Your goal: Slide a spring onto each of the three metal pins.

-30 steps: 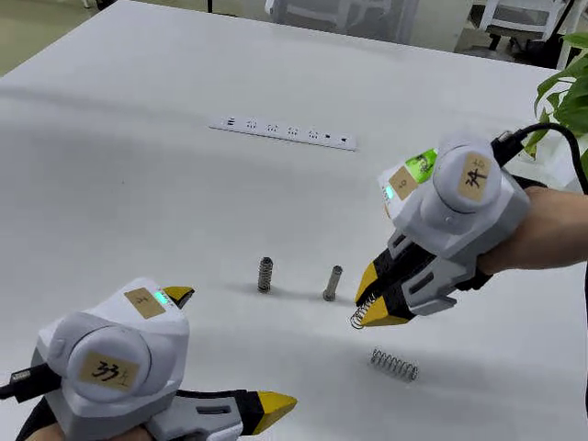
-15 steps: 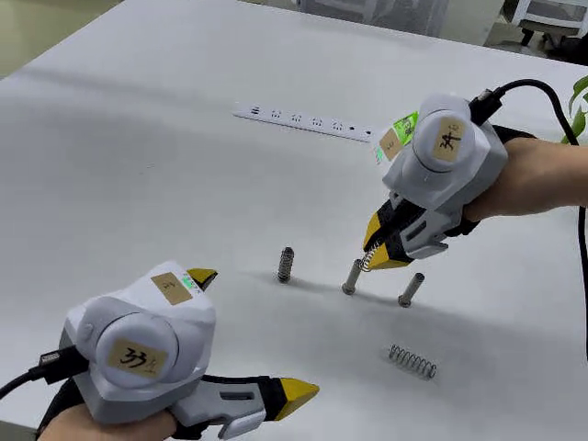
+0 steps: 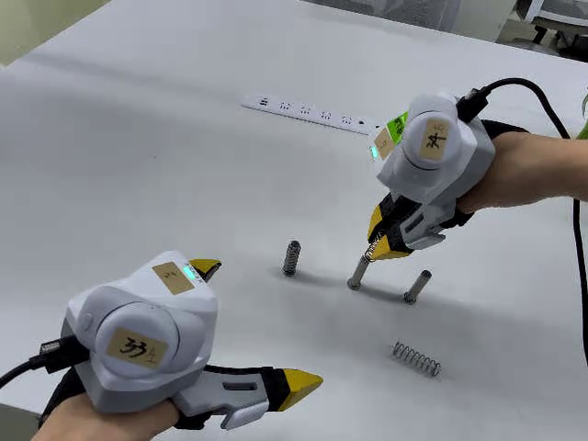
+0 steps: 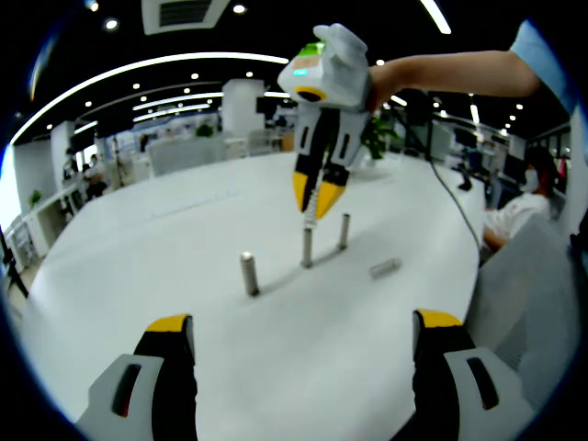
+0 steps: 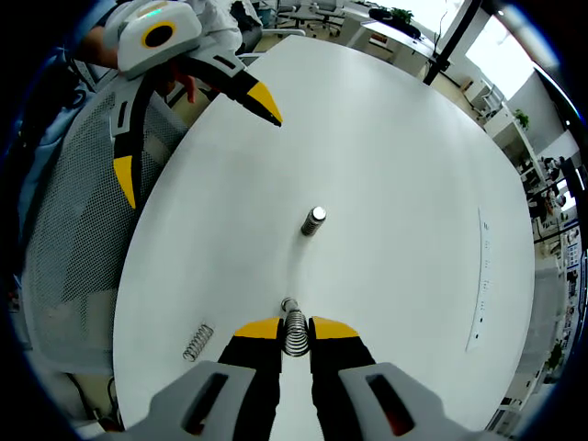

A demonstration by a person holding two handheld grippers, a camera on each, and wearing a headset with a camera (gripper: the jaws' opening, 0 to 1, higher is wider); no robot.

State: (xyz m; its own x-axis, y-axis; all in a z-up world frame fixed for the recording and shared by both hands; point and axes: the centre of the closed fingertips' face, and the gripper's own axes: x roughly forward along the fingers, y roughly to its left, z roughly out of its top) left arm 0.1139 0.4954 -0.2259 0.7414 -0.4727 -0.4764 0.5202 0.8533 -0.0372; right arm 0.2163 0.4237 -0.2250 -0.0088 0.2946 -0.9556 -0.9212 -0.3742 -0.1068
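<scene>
"Spring (image 5: pixel 294 333) status?"

"Pinched between the closed jaws of the right gripper (image 3: pixel 381 246), its lower end at the top of the middle pin (image 3: pixel 357 273). Left gripper (image 4: pixel 303 322) hangs spread wide, holding nothing."

"How will it handle?"

"Light and thin, I judge; squeeze hard and the coils buckle or it shoots away. A hold near the upper end leaves the bottom free to swallow the pin."

"The rest?"

"Left pin (image 3: pixel 291 258) wears a spring, right pin (image 3: pixel 417 286) is bare, loose spring (image 3: pixel 416 358) lies on the table (image 3: pixel 138 165) nearby."

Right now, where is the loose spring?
In the head view the loose spring lies flat on the table at lower right, just nearer the person than the bare rightmost pin, not touching it.
</scene>
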